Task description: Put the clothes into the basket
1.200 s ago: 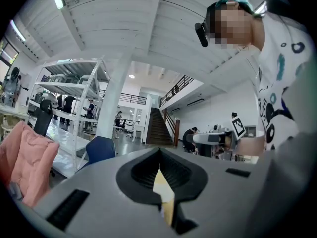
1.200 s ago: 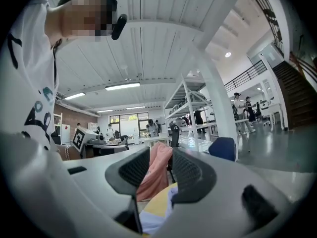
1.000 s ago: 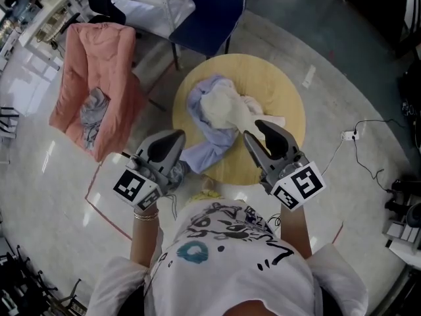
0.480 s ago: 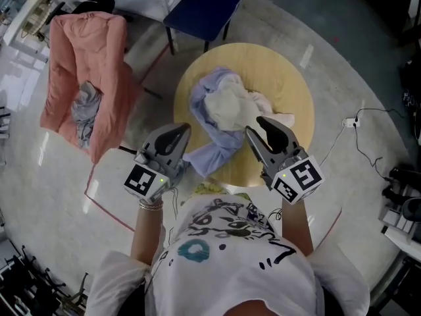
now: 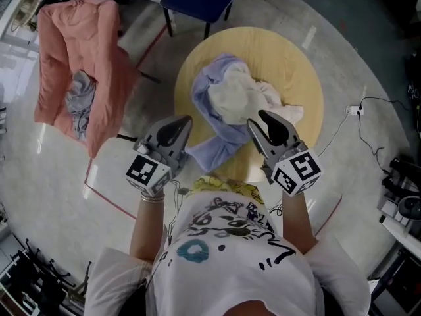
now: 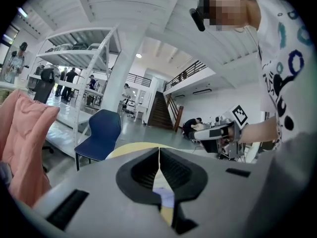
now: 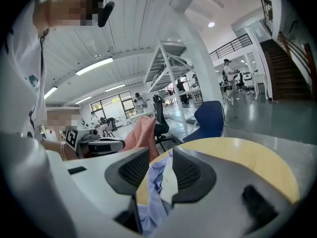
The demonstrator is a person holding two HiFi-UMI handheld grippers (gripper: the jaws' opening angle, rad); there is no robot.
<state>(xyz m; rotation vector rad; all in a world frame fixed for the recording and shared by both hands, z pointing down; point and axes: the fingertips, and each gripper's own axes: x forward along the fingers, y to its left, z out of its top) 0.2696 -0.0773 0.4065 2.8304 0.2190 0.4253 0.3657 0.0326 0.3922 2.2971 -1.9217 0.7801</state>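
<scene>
Both are grey plastic shells with black ribbed pads: the left tongs (image 5: 180,124) and the right tongs (image 5: 262,120). Behind each sits a white cube printed with black squares, the left marker cube (image 5: 145,171) and the right marker cube (image 5: 297,171). A thin bracelet (image 5: 152,197) circles the wrist behind the left tongs. The white short-sleeved T-shirt (image 5: 230,265) bears black scribbles and a teal ring.

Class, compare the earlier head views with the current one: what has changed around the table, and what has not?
The left gripper and the right gripper have both sunk toward the clothes pile on the round table. Neither took hold of anything. Unchanged: the pile lies on the table, and the grey garment sits in the pink basket.
</scene>
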